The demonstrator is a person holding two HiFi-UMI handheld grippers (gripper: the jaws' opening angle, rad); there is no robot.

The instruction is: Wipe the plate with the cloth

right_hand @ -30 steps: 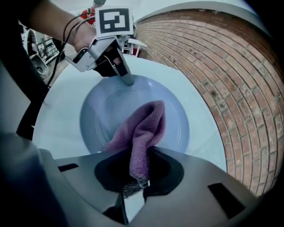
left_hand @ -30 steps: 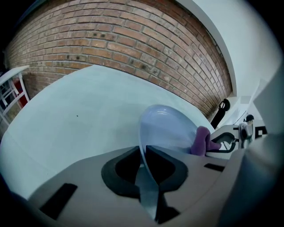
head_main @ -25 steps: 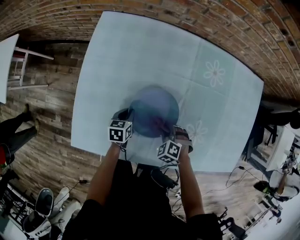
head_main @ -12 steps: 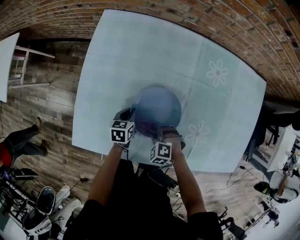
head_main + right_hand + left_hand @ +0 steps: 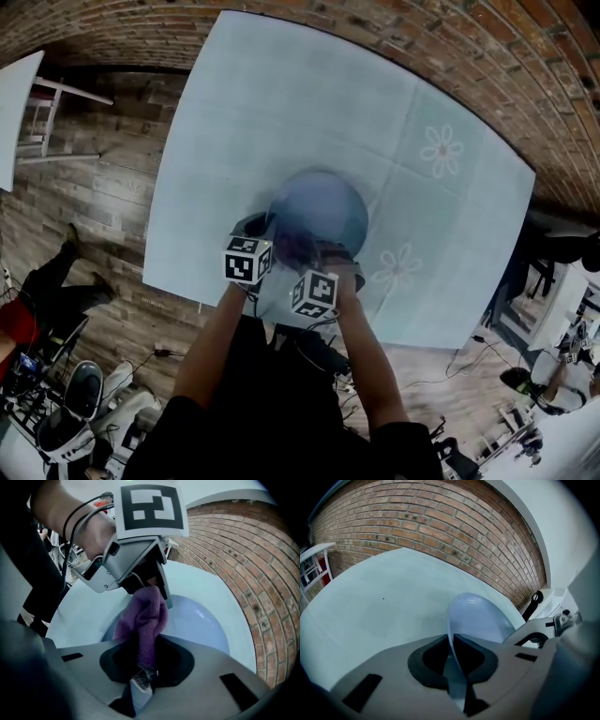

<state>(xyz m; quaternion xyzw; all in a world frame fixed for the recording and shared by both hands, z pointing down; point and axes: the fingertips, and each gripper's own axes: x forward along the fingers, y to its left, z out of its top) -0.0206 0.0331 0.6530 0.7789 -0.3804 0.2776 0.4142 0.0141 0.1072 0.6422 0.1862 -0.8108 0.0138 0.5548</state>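
Head view, plate: a pale blue plate [image 5: 323, 206] is over the near part of the light table [image 5: 281, 94], right in front of the person.
Head view, left gripper: the left gripper [image 5: 259, 229] is at the plate's near-left rim, its marker cube facing up.
Head view, right gripper: the right gripper [image 5: 314, 258] is just beside it at the near edge, with a purple cloth [image 5: 298, 246] against the plate.
Left gripper view, tongs: the jaws are nearly together, pinching the plate's [image 5: 480, 618] thin rim, which runs edge-on between them. The plate is tilted up off the table [image 5: 384, 606], with a brick wall [image 5: 440, 527] behind.
Right gripper view, tongs: the jaws are pressed on the bunched cloth [image 5: 145, 620], which sticks out beyond the right gripper [image 5: 143, 667].
Right gripper view, cloth and plate: the cloth's far end lies on the plate's [image 5: 201, 625] face, close under the left gripper [image 5: 161, 595].
Right gripper view, hand: the person's hand [image 5: 89, 531] holds the left gripper from above.
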